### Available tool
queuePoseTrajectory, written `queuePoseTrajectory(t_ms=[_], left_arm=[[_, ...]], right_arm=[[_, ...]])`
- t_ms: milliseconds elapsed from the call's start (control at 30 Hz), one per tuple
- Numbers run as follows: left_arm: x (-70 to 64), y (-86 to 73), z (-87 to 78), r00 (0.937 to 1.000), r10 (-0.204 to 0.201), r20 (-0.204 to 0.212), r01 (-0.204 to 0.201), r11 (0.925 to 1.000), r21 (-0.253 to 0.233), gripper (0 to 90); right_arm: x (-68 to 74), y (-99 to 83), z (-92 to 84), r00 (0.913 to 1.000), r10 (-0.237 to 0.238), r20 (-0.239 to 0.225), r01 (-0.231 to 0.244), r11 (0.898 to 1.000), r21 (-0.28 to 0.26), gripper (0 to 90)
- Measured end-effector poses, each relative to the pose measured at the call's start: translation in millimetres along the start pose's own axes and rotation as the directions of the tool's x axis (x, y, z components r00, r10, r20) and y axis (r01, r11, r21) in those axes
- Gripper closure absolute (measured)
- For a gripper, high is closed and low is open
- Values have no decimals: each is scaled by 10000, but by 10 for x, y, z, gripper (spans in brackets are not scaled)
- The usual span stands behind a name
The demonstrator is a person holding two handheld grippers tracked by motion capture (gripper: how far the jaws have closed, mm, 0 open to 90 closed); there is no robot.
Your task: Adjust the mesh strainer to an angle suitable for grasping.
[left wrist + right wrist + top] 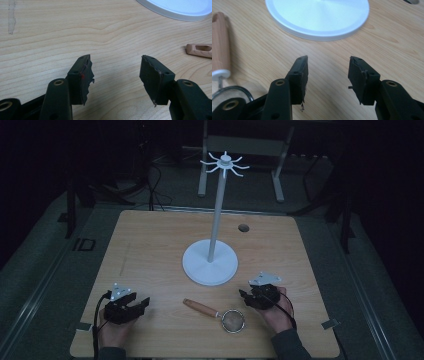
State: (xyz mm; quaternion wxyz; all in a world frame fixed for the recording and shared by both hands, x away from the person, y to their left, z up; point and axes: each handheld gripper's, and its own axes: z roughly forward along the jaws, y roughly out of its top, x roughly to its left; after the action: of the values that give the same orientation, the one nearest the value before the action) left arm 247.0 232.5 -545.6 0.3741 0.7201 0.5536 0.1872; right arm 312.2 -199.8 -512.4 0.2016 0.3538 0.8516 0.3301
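A small strainer (232,321) with a wooden handle (199,308) lies on the table near its front edge, between my two grippers. Behind it stands a white stand (210,265), a tall pole on a round base, with several hooks at its top (225,164). My left gripper (144,303) rests at the front left, open and empty (115,72), with the handle's end (200,50) off to its right. To the right of the strainer my right gripper (244,296) is open with nothing between its fingers (328,72). The handle (220,42) and mesh rim (227,96) lie to its left.
The wooden table (150,245) has a small round hole (243,227) at the back right. The stand's round base (317,17) lies just beyond my right gripper. Dark floor, cables and a metal frame (240,145) sit behind the table.
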Motion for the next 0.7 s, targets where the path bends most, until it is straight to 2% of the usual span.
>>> queuePoseTrajectory(t_ms=[200,700], left_arm=[[2,0,-4,10000,8,-5,-8,10000,-33,430],[6,1,-8,10000,51,-6,-51,10000,-44,430]], right_arm=[[92,143,30,9983,-521,-270,523,9986,86,501],[324,361,101,9881,-1272,-863,1317,9901,490,467]])
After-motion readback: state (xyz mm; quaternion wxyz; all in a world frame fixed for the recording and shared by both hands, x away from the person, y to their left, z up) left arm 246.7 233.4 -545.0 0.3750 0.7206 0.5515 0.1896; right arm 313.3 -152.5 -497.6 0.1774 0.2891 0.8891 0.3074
